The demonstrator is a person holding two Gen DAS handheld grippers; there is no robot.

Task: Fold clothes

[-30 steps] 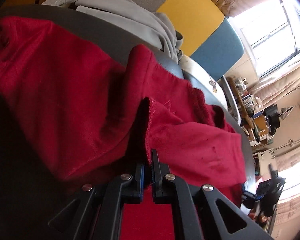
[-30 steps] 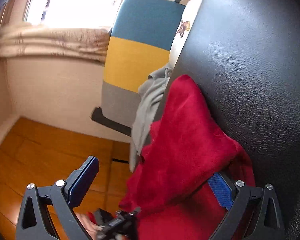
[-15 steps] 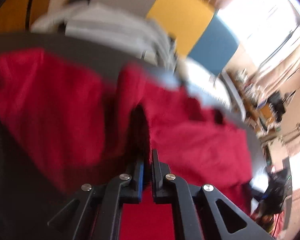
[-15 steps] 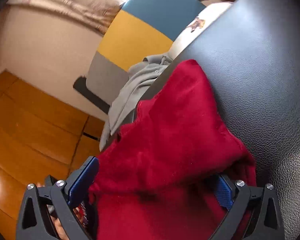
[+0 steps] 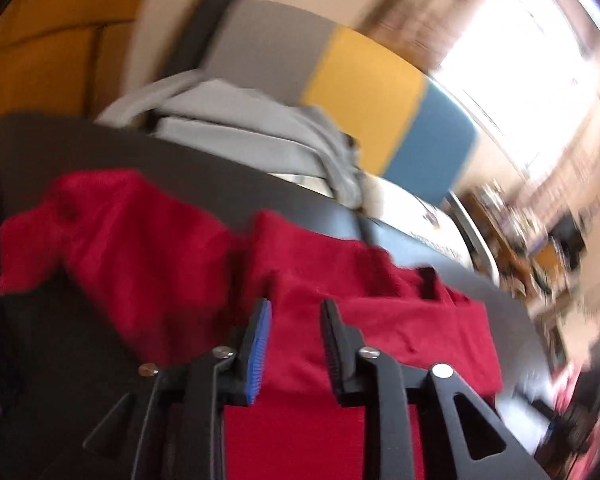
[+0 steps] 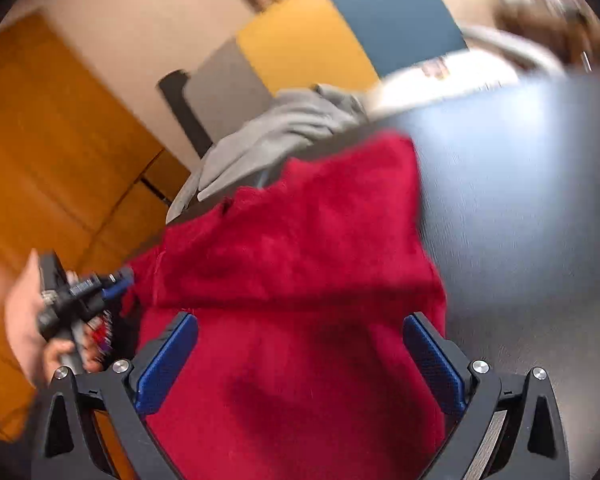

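- Since the earlier frame the left gripper [image 5: 294, 344] has let go of the red garment [image 5: 148, 248]: its jaws, then pinched on a raised fold, have just been opening and now stand narrowly apart with cloth between them but unpressed. Both views have lifted.
- The right gripper [image 6: 300, 364] has its jaws wide, the garment spread between and beneath them, ungripped.
- The red garment lies rumpled on the black worktop [image 6: 520, 200], with the grey garment [image 5: 260, 136] at the worktop's far edge.
- Risk: the released fold may slump open, since nothing pins it.
- Count: two garments, two grippers, one striped chair [image 5: 360, 92].
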